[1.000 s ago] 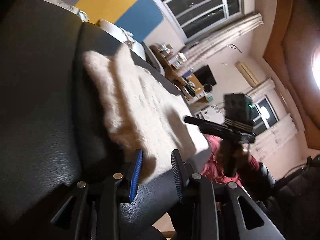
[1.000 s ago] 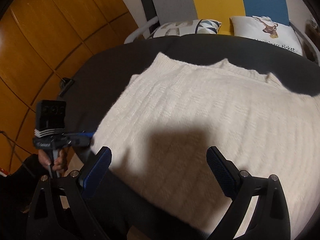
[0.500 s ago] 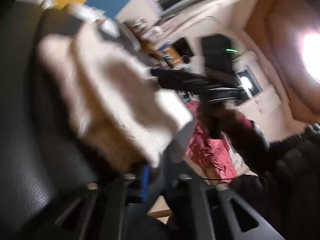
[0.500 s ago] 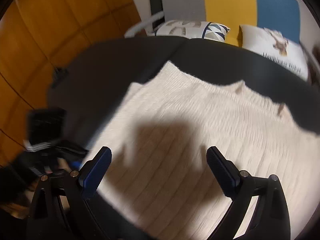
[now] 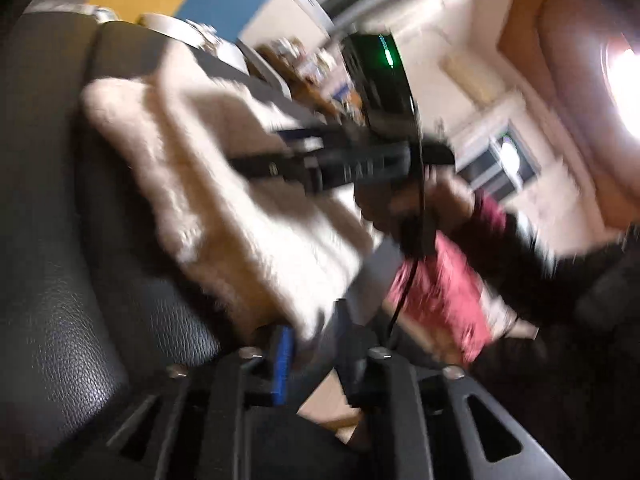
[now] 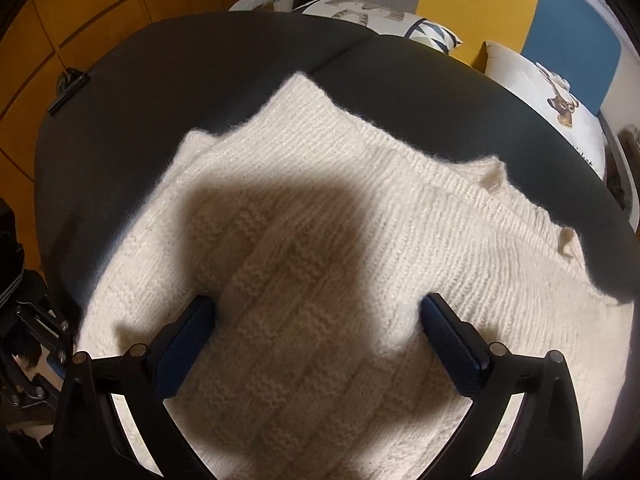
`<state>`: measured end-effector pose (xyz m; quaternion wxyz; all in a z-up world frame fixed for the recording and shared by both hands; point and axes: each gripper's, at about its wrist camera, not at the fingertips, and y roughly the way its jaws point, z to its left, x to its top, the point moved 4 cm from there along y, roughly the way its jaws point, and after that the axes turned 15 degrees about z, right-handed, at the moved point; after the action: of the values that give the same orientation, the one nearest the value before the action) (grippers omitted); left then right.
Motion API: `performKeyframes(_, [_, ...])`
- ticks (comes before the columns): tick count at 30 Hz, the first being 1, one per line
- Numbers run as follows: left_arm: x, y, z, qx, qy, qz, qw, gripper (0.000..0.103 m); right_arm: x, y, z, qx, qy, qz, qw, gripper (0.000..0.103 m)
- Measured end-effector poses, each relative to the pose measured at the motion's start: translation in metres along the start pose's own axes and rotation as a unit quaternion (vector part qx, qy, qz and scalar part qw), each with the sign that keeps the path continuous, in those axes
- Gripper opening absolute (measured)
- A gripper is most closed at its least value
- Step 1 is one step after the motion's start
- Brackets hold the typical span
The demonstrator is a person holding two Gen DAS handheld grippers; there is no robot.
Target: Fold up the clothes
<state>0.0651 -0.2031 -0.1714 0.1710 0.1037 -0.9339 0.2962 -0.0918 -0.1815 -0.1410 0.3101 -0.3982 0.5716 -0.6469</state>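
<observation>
Sweater spread flat on dark couch; left gripper clenched on its near corner; right gripper spread wide, directly above its middle.

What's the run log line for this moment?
left tongs: shut on sweater edge | right tongs: open over sweater | surface: black cushion

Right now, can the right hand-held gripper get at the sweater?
Probably yes: the right hand-held gripper hangs open directly over the cream sweater, with nothing between its fingers and the knit.
</observation>
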Motion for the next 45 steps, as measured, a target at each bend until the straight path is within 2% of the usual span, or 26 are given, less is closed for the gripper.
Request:
performKeyframes(1, [0.004,0.003,0.000,0.004,-0.003,0.002,1.0000,0.021,0.000,0.000,-0.001,0.001,0.004,-0.003,1.000,0.103])
performKeyframes(2, [0.005,0.010,0.000,0.041,0.005,0.016,0.9990,0.010,0.000,0.000,-0.002,0.001,0.010,-0.005,1.000,0.103])
performKeyframes(3, [0.004,0.012,-0.005,0.059,0.018,0.026,0.9977,0.005,0.001,0.000,-0.003,0.002,0.015,-0.007,1.000,0.103])
performKeyframes(4, [0.002,0.011,-0.011,0.063,0.034,0.033,0.9969,0.005,0.002,0.001,-0.003,0.001,0.018,-0.009,1.000,0.103])
performKeyframes(6, [-0.001,0.005,-0.014,0.100,0.057,0.057,0.9917,0.004,0.003,0.001,-0.004,0.000,0.020,-0.014,1.000,0.103])
performKeyframes(10, [-0.004,-0.014,-0.004,0.127,0.048,0.072,0.9881,0.004,-0.001,-0.004,-0.005,0.010,0.020,-0.029,0.999,0.103])
performKeyframes(13, [0.008,-0.021,-0.014,0.098,0.028,0.044,0.9938,0.008,-0.004,-0.007,-0.006,0.018,0.020,-0.040,0.999,0.103])
performKeyframes(14, [0.009,-0.023,-0.015,0.082,0.017,0.030,0.9960,0.018,-0.005,-0.009,-0.007,0.021,0.020,-0.044,0.999,0.103])
performKeyframes(15, [0.010,-0.025,-0.016,0.067,0.005,0.016,0.9976,0.020,-0.006,-0.010,-0.007,0.023,0.019,-0.048,0.998,0.103])
performKeyframes(17, [0.010,-0.032,-0.012,0.040,-0.019,-0.014,0.9989,0.022,-0.007,-0.012,-0.008,0.028,0.019,-0.056,0.998,0.103])
performKeyframes(19, [0.012,-0.028,-0.008,0.036,-0.036,-0.026,0.9984,0.023,-0.021,-0.026,-0.013,0.046,0.008,-0.062,0.997,0.103])
performKeyframes(21, [0.016,-0.023,-0.003,0.038,-0.056,-0.032,0.9972,0.023,-0.039,-0.035,-0.020,0.046,0.003,-0.066,0.997,0.103])
performKeyframes(23, [0.019,-0.013,0.000,0.057,-0.065,-0.023,0.9960,0.022,-0.057,-0.040,-0.024,0.033,0.002,-0.064,0.997,0.103])
performKeyframes(24, [0.020,-0.008,0.001,0.067,-0.068,-0.017,0.9952,0.008,-0.064,-0.037,-0.024,0.025,0.004,-0.057,0.998,0.103])
performKeyframes(25, [0.019,-0.005,-0.005,0.080,-0.051,-0.012,0.9954,0.004,-0.070,-0.033,-0.024,0.014,0.007,-0.047,0.999,0.103])
performKeyframes(28, [0.009,0.002,-0.020,0.118,0.002,0.016,0.9929,0.005,-0.081,-0.018,-0.020,-0.014,0.014,-0.014,1.000,0.103])
performKeyframes(29, [0.004,0.002,-0.019,0.126,0.004,0.022,0.9918,0.005,-0.086,-0.009,-0.019,-0.022,0.015,-0.001,1.000,0.103])
performKeyframes(30, [0.000,0.001,-0.017,0.132,0.002,0.025,0.9909,0.005,-0.088,-0.005,-0.018,-0.023,0.019,-0.006,1.000,0.103])
performKeyframes(34, [-0.007,-0.009,-0.016,0.124,-0.027,0.006,0.9919,0.009,-0.087,-0.002,-0.018,-0.019,0.032,-0.023,0.999,0.103])
performKeyframes(35, [-0.009,-0.012,-0.017,0.109,-0.038,0.001,0.9933,0.019,-0.086,-0.002,-0.018,-0.021,0.030,-0.023,0.999,0.103])
performKeyframes(36, [-0.011,-0.016,-0.016,0.100,-0.044,-0.005,0.9940,0.021,-0.087,-0.002,-0.017,-0.020,0.031,-0.026,0.999,0.103])
performKeyframes(40, [-0.008,-0.045,-0.016,0.087,-0.057,-0.061,0.9927,0.024,-0.092,-0.003,-0.017,-0.019,0.034,-0.044,0.998,0.103])
performKeyframes(43, [0.015,-0.070,-0.010,0.110,-0.068,-0.111,0.9854,0.025,-0.097,-0.001,-0.016,-0.019,0.036,-0.056,0.998,0.103])
performKeyframes(45, [0.041,-0.079,0.004,0.124,-0.095,-0.132,0.9789,0.025,-0.103,-0.002,-0.016,-0.017,0.036,-0.066,0.997,0.103])
